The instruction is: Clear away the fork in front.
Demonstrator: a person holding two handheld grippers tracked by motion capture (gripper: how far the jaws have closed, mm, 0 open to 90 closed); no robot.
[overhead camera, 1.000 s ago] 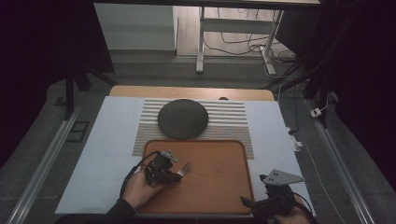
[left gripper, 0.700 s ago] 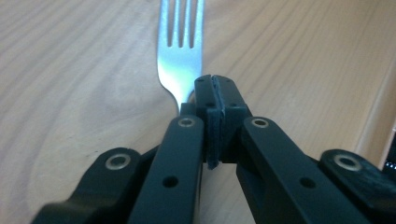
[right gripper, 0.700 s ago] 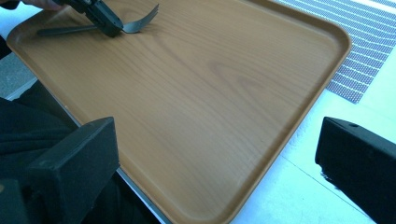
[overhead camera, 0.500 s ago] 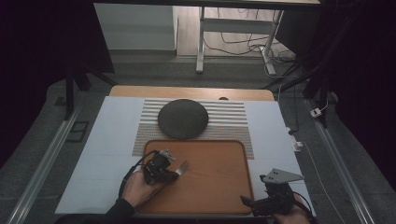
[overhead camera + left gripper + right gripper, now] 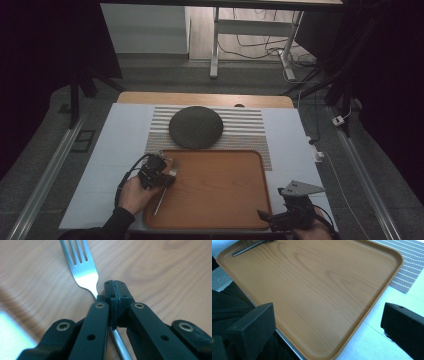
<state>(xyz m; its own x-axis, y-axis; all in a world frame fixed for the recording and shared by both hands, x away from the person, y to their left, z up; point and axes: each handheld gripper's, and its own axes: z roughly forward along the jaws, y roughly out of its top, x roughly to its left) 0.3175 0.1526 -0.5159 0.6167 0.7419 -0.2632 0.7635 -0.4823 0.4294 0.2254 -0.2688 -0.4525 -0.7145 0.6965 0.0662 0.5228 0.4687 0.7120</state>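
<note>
Right gripper sits at the near right corner of the wooden tray, jaws spread wide, holding nothing. Left gripper is over the tray's left edge, jaws pressed together around the neck of a fork. The fork lies flat on the tray, tines pointing away. Just beyond the tray, a dark round plate rests on a striped mat on the surface.

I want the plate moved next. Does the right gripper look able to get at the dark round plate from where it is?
Probably yes: the right gripper stands open, and only the bare tray lies between it and the plate.
</note>
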